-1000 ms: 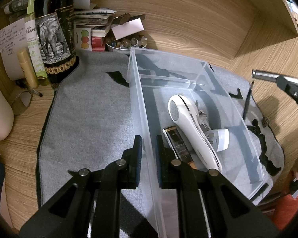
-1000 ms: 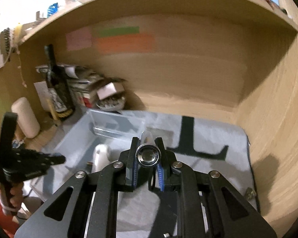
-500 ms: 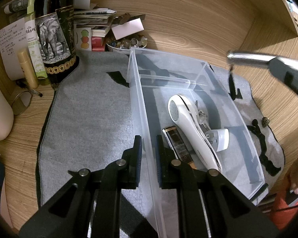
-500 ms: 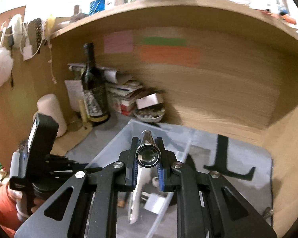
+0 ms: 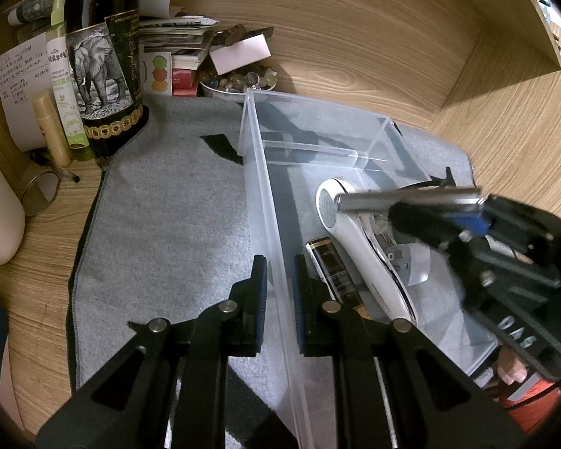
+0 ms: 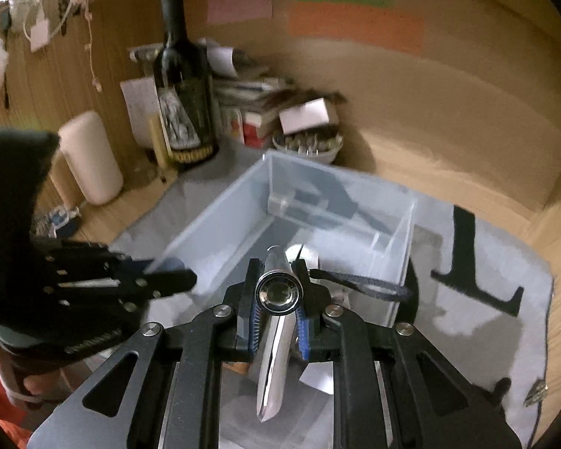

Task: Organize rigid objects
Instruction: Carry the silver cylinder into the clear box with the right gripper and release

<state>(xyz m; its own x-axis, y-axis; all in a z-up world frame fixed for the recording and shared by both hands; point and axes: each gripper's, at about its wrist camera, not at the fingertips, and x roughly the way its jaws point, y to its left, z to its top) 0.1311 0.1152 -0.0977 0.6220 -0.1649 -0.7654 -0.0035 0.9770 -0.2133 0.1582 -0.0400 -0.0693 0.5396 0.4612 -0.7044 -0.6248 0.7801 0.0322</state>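
Observation:
A clear plastic bin (image 5: 260, 172) stands on a grey mat (image 5: 168, 217). My left gripper (image 5: 279, 273) is shut on the bin's near left wall. Inside lie a white handheld device (image 5: 359, 247), a dark flat pack (image 5: 334, 273) and a small white adapter (image 5: 411, 262). My right gripper (image 6: 276, 295) is shut on a silver metal flashlight (image 6: 278, 293) with a black wrist strap (image 6: 362, 284), held over the bin (image 6: 220, 232). The flashlight (image 5: 404, 200) also shows in the left wrist view, level above the white device.
A dark wine bottle (image 5: 101, 56), tubes, stacked booklets and a bowl of small stones (image 5: 239, 80) crowd the back left corner. A cream cylinder (image 6: 89, 157) stands at the left. Wooden walls close the back and right. A small metal item (image 6: 536, 389) lies on the mat's right edge.
My right gripper has carried the flashlight leftward and down, from beside the bin to over its inside. My left gripper has stayed clamped on the bin wall.

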